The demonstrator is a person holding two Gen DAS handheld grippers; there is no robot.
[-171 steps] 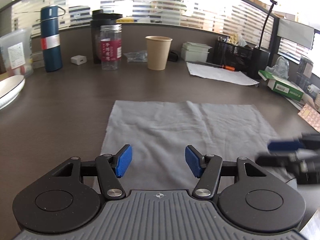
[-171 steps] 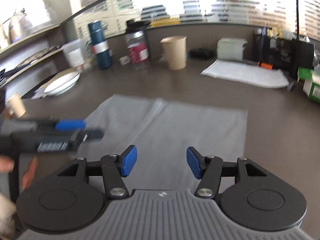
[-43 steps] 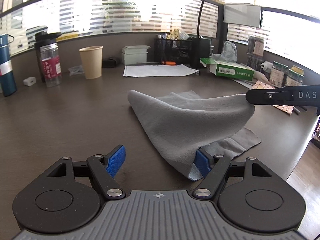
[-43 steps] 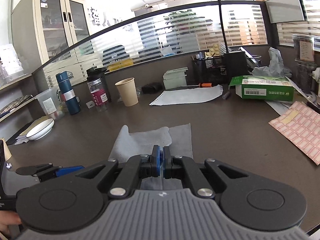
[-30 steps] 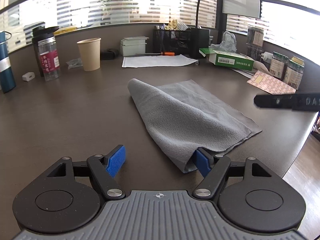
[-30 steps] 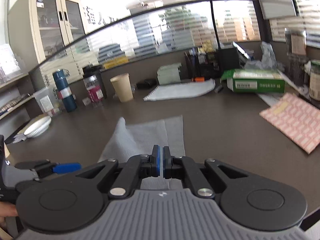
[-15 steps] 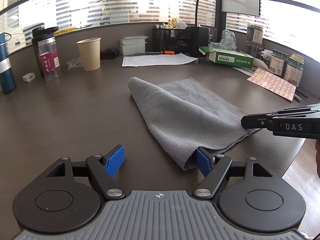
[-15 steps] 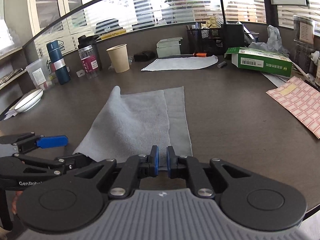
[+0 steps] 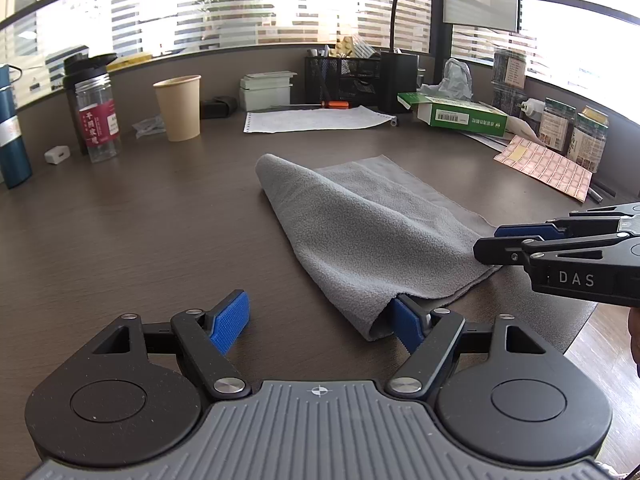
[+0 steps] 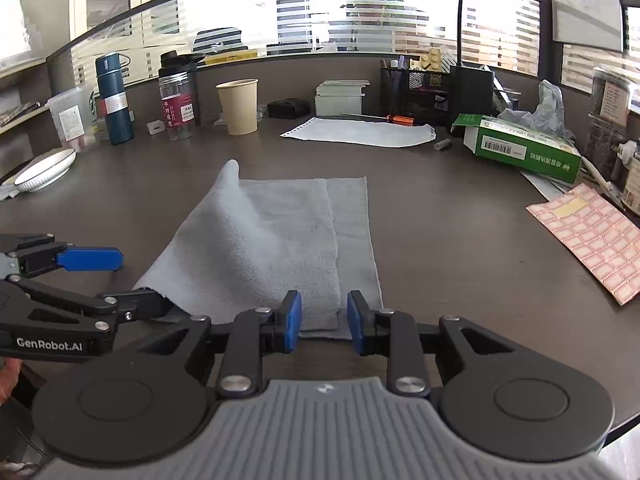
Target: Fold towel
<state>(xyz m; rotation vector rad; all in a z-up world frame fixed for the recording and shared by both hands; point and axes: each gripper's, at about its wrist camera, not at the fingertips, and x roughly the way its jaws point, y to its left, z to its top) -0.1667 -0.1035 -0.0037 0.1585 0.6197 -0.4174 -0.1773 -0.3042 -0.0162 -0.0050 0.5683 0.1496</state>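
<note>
A grey towel (image 9: pixel 360 224) lies on the dark desk (image 9: pixel 140 232), folded over itself with one strip of the lower layer showing on the right (image 10: pixel 354 216). My left gripper (image 9: pixel 318 320) is open wide; the towel's near corner drapes over its right finger (image 9: pixel 404 326), the other pad (image 9: pixel 230 320) stands apart. My right gripper (image 10: pixel 324 326) sits at the towel's near edge, jaws opening, the edge between the pads but not pressed. Each gripper shows in the other's view: right gripper (image 9: pixel 486 240), left gripper (image 10: pixel 136 280).
At the back stand a paper cup (image 9: pixel 178 108), a clear bottle (image 9: pixel 96 120), a blue flask (image 10: pixel 114 98) and a white sheet (image 10: pixel 360 132). A green box (image 10: pixel 520 148) and pink sheet (image 10: pixel 592 236) lie right, a bowl (image 10: pixel 46 170) left. The desk edge (image 9: pixel 580 320) is close.
The right gripper came down to the towel's near edge and its jaws parted, letting the folded layer settle flatter. The left gripper stayed open and still.
</note>
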